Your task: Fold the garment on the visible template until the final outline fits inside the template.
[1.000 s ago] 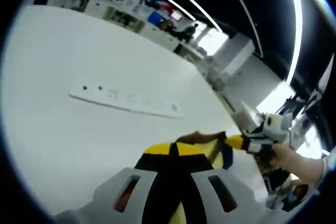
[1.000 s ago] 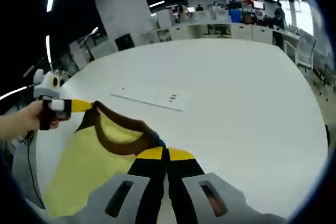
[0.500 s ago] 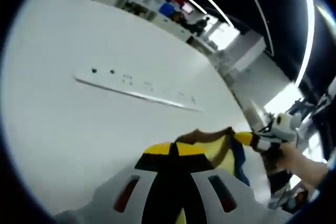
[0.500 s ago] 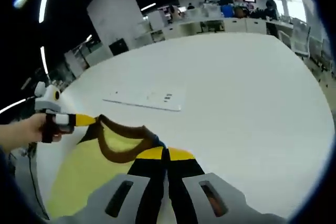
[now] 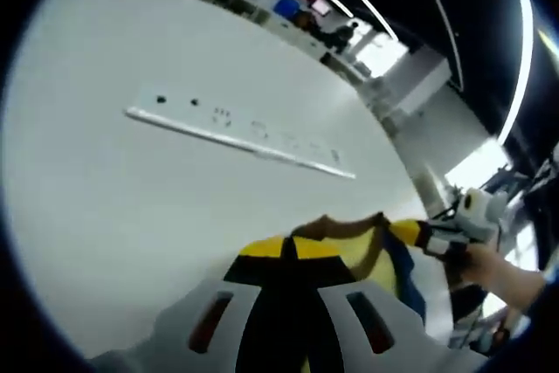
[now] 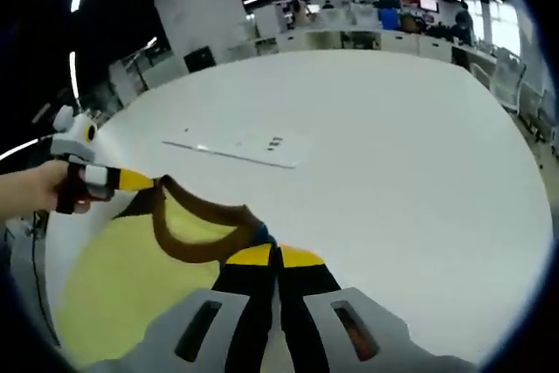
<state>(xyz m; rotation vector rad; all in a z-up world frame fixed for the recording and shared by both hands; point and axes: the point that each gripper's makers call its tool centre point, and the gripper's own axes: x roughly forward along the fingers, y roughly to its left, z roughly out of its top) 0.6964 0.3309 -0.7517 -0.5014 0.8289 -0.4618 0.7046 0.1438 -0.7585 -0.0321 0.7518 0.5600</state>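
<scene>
Beyond the brown collar stretched between the two closed grippers, right gripper point(image 6: 276, 255) and left gripper point(image 6: 131, 180) each pinching the yellow garment point(image 6: 131, 294), the flat white template point(image 6: 238, 147) lies upper-centre on the white table point(image 6: 402, 155), probably well apart.

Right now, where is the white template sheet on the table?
The white template sheet lies flat on the white table, beyond the yellow garment that both grippers hold; in the left gripper view it sits above the left gripper.

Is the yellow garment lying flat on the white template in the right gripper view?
No: the yellow garment is held up at its brown collar, well short of the white template.
</scene>
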